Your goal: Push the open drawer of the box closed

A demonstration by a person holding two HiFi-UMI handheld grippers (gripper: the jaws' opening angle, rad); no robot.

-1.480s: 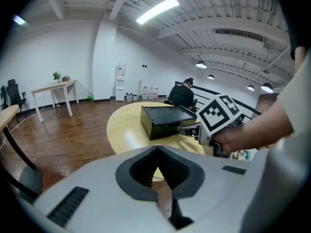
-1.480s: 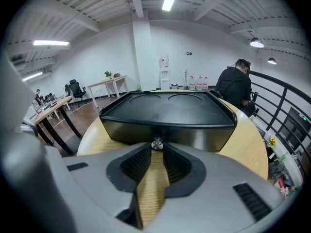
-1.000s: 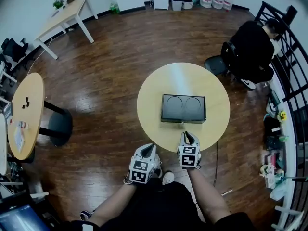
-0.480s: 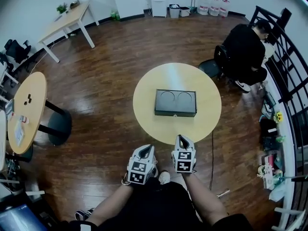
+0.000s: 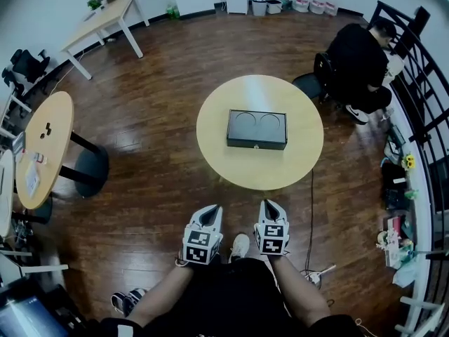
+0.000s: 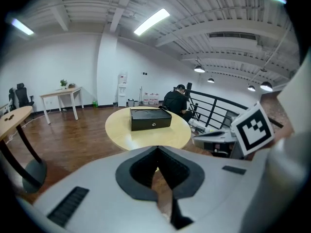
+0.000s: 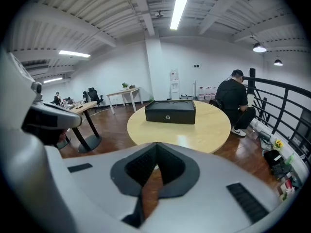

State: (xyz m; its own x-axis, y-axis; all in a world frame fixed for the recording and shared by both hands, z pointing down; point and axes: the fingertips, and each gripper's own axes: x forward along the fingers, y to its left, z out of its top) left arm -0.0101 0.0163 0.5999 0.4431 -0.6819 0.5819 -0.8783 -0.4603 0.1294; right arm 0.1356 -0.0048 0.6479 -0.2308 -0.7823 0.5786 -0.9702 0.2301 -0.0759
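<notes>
**Item: 1 box, drawer front facing you; 2 grippers off the bench**

Head view: 1 black box [image 5: 257,129] sits mid-way on the round bench [image 5: 238,170]. Your left gripper [image 5: 211,211] and right gripper [image 5: 269,206] hang by your body, well apart from the box.

Left gripper view: jaws clenched together, nothing between them. The drawer front [image 6: 150,124] looks flush.

Right gripper view: jaws likewise pressed together, empty. If you find any gap, push squarely beside the knob [image 7: 167,117] and steady the box so it cannot slide.

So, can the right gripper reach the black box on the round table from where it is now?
Probably not from here. The right gripper hangs over the floor, short of the edge of the round table, and the black box sits mid-table. Nothing stands between them; a step forward should do.
</notes>
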